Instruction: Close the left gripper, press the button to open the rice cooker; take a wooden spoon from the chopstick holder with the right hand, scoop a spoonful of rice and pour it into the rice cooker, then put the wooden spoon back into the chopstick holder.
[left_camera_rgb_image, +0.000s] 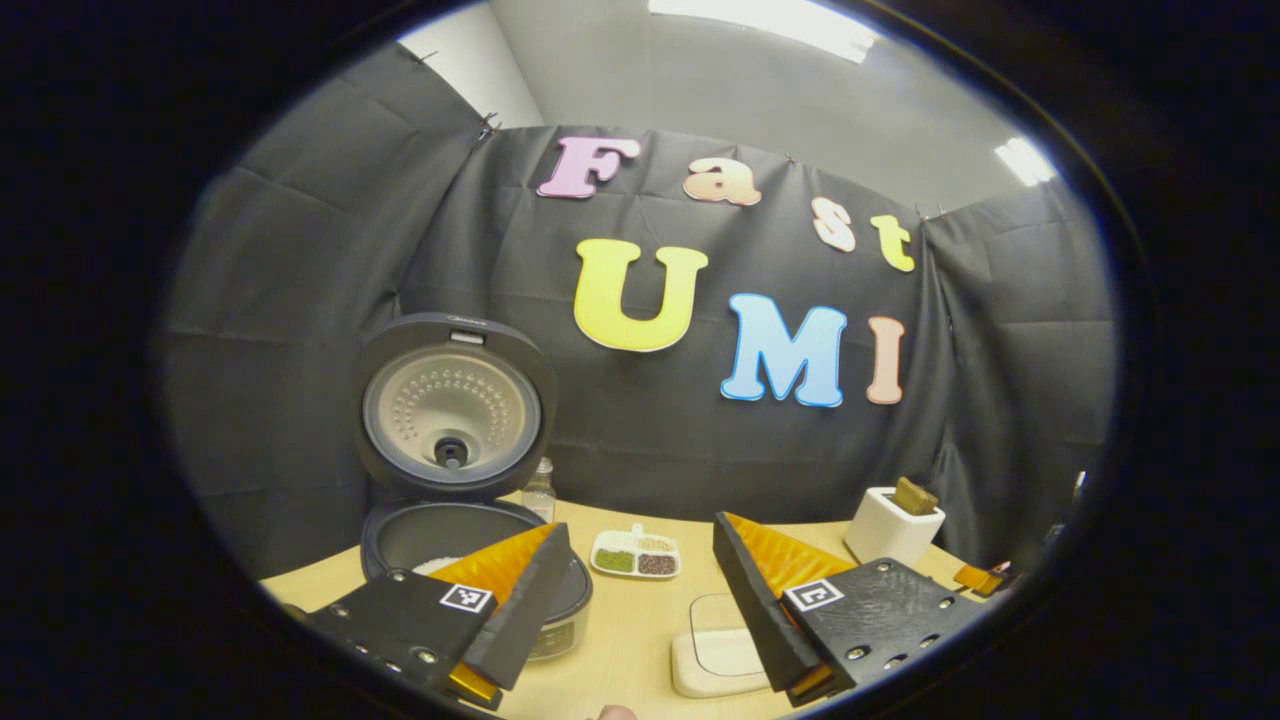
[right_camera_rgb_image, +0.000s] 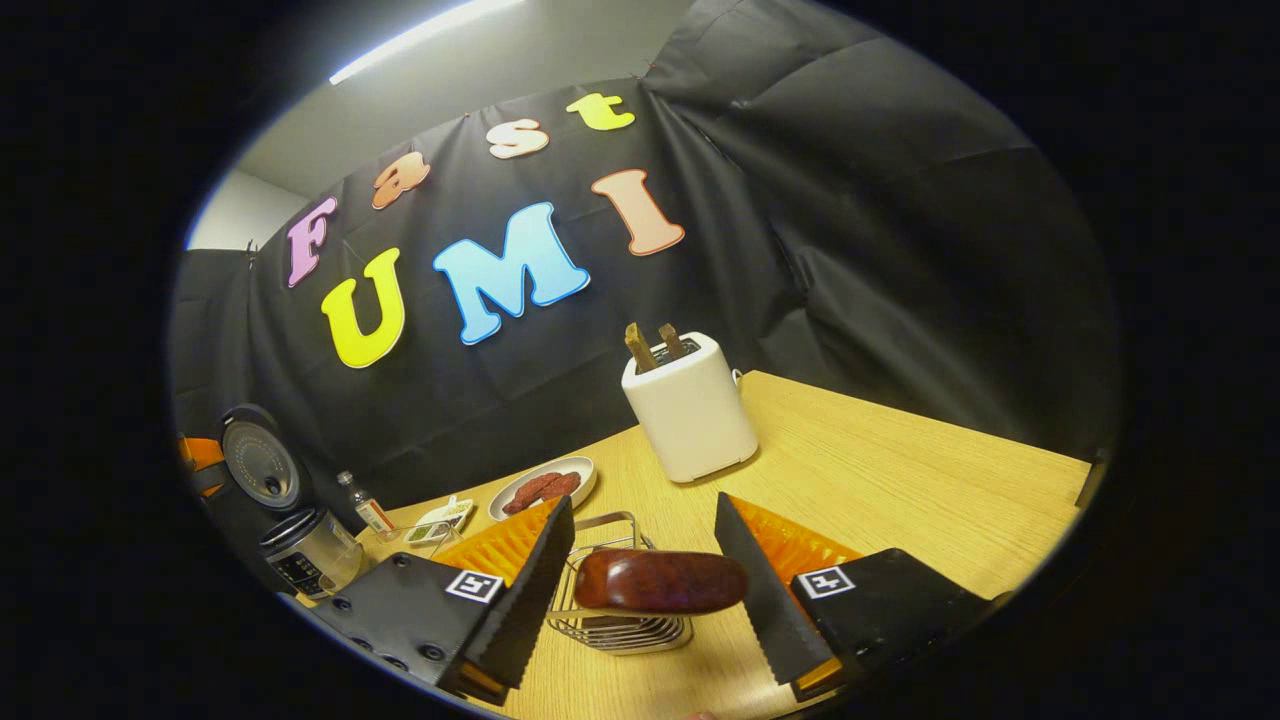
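The rice cooker (left_camera_rgb_image: 455, 545) stands open at the left, its lid (left_camera_rgb_image: 450, 410) tipped up; something white lies in the pot. My left gripper (left_camera_rgb_image: 640, 528) is open above the table, just right of the cooker, nothing between its fingers. A shallow white container (left_camera_rgb_image: 715, 660) lies below it. In the right gripper view, a dark red-brown wooden spoon end (right_camera_rgb_image: 660, 580) sticks out of a wire holder (right_camera_rgb_image: 615, 625). My right gripper (right_camera_rgb_image: 645, 520) is open with a finger on each side of that end. The right finger sits close against it; a small gap shows at the left.
A divided dish of beans (left_camera_rgb_image: 637, 555) and a small bottle (left_camera_rgb_image: 540, 490) stand behind the cooker. A white toaster (right_camera_rgb_image: 688, 405) holding two brown slices stands behind the wire holder. A plate of sausages (right_camera_rgb_image: 545, 487) lies left of it. The cooker (right_camera_rgb_image: 290, 545) is far left.
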